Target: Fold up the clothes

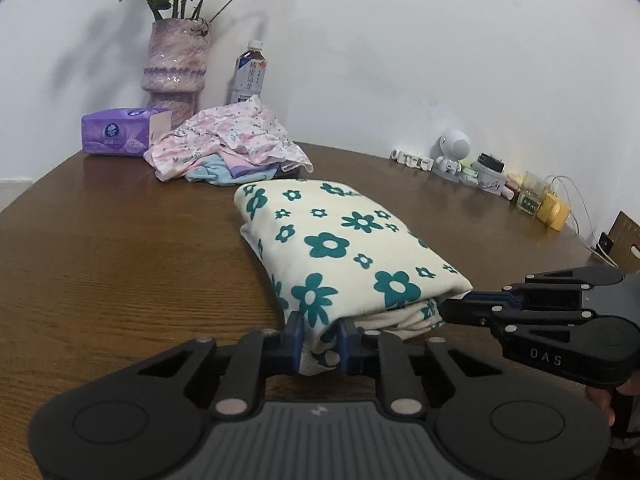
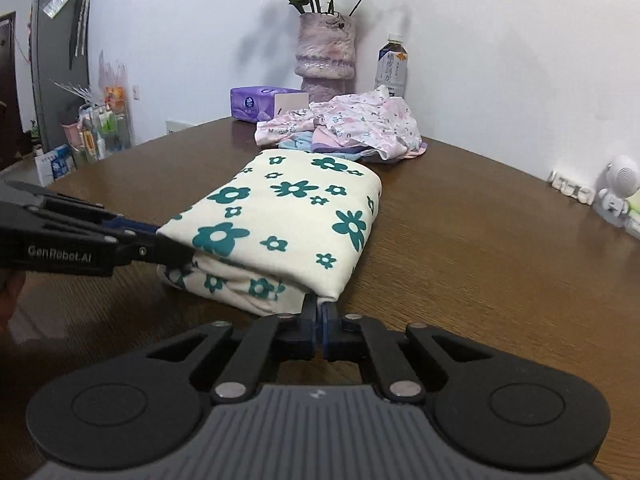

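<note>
The cream cotton garment printed with teal flowers (image 1: 340, 248) lies folded into a thick oblong bundle on the brown wood-grain worktop (image 1: 120, 264), its far end just short of the loose heap of pink, blue and lilac floral clothes (image 1: 228, 144). Both tools have hold of the bundle's near end. The left gripper (image 1: 320, 344) has its jaws closed on a bunched fold at the near left corner, cloth filling the gap between the blue pads. The right gripper (image 2: 319, 320) has its jaws pinched almost together on a thin edge at the near right corner.

The step in hand looks like the last fold or a lift of the finished bundle. To do it well, both corners should rise together and level, so the stacked layers do not slide apart. The left jaws hold several layers, the right only one or two, so the right side may peel off the top sheet if it leads. Keeping the cloth taut between the two grips, and carrying it towards the heap end in one even arc, would leave a square edge.

The underside of the bundle and how many layers each grip truly takes are hidden. The person shows only as a dark sliver of hand (image 1: 624, 392) behind the right tool. The small items along the wall beyond the bundle, near the white round-headed robot figure (image 1: 452, 152), are too small to name, and the purple tissue pack (image 1: 120, 136) beside the heap is probably unopened, though the view is soft
</note>
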The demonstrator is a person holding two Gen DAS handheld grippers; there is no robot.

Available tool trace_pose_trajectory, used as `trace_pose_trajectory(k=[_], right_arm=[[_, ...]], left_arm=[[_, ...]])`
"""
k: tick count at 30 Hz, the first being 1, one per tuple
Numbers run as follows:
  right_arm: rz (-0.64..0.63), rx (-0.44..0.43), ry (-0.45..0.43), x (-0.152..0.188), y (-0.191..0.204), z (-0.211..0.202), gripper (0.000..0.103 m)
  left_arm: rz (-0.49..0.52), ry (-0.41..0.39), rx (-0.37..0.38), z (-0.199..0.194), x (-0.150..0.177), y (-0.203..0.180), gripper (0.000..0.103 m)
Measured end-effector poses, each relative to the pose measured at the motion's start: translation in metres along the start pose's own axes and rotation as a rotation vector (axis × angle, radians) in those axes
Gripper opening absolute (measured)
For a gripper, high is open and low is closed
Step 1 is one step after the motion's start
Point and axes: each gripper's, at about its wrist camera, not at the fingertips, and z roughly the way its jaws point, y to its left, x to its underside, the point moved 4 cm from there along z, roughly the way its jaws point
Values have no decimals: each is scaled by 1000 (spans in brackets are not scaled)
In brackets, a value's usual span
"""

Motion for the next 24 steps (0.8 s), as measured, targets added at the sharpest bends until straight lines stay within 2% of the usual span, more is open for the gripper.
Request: trace_pose_trajectory(k=[4,6,9,10,12,14,16,18,19,20,21,24], right_arm=[[4,36,-1,-1,1,4,13],[-8,41,1,-2,4,6,12],[-43,46,1,0,10,6,2],[-44,48,1,0,11,5,2],[-43,49,0,1,11,4,3],[-27,46,-6,1,10,1,8],[10,25,-19,0,5,-6,13],[27,18,-18,0,3,-5,18],[30,18,-11,0,3,-2,18],[33,18,-3,1,3,0,18],[36,18,4,1,3,3,18],[21,8,16,4,8,5,4]], left_arm=[[25,-22,-15,-1,1,-6,20],[8,-17,-16,3,2,-3,14],[-28,-10,-15,4,5,3,11],[-36,-10,-14,4,5,5,11],[-49,-14,-13,2,5,6,12],[-53,-15,-30,-1,6,6,22],[-35,-24,-45,-3,7,5,24],[-20,-24,-43,-1,8,2,20],[-14,-24,-46,0,9,2,12],[-8,-25,-51,1,10,1,9],[-1,-26,-56,2,11,0,8],[-3,-25,-57,3,11,1,7]])
